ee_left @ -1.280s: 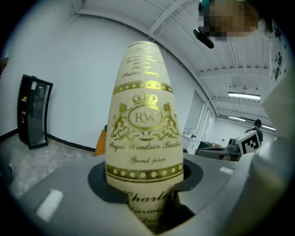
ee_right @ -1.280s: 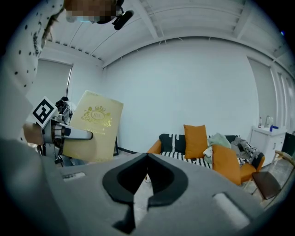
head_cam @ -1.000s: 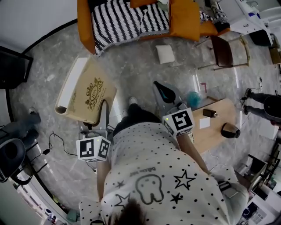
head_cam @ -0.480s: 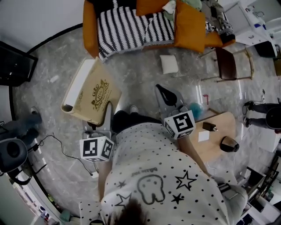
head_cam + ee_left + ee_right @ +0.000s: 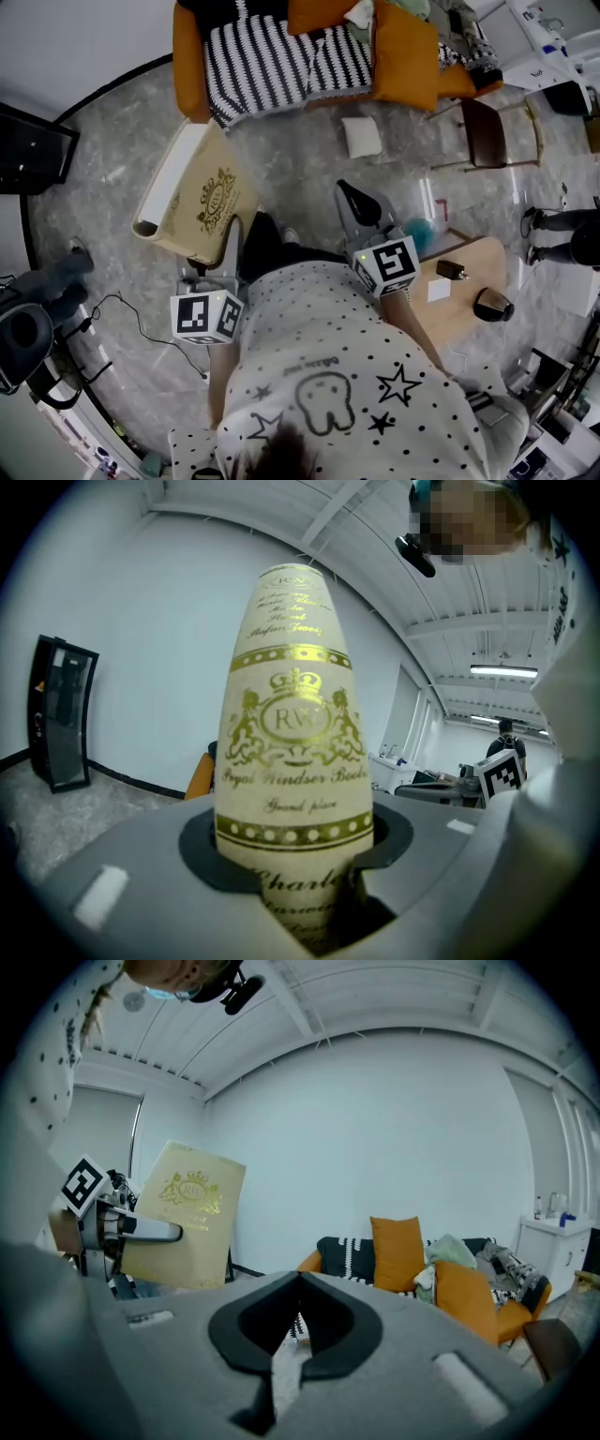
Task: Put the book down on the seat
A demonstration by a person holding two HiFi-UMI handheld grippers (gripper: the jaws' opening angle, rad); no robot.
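A large cream book [image 5: 199,195] with a gold crest is held above the grey floor, with my left gripper [image 5: 228,246] shut on its lower edge. In the left gripper view its gold-printed spine [image 5: 294,733] stands upright between the jaws, at my left gripper [image 5: 296,860]. My right gripper [image 5: 351,195] hangs to the right of the book, shut and empty; its jaws meet at the tip [image 5: 298,1281]. The orange sofa [image 5: 187,66] with a striped throw [image 5: 267,56] stands ahead, some way from the book. From the right gripper view the book [image 5: 185,1215] is at the left and the sofa [image 5: 511,1321] at the right.
Orange cushions [image 5: 405,42] and loose clothes lie on the sofa's right part. A small white cushion [image 5: 361,137] lies on the floor before it. A brown chair [image 5: 489,120] and a low wooden table [image 5: 469,258] stand at the right. Cables [image 5: 131,309] run at the left.
The book and both grippers keep about the same places. The view has shifted slightly and the person's dark leg has moved between the grippers.
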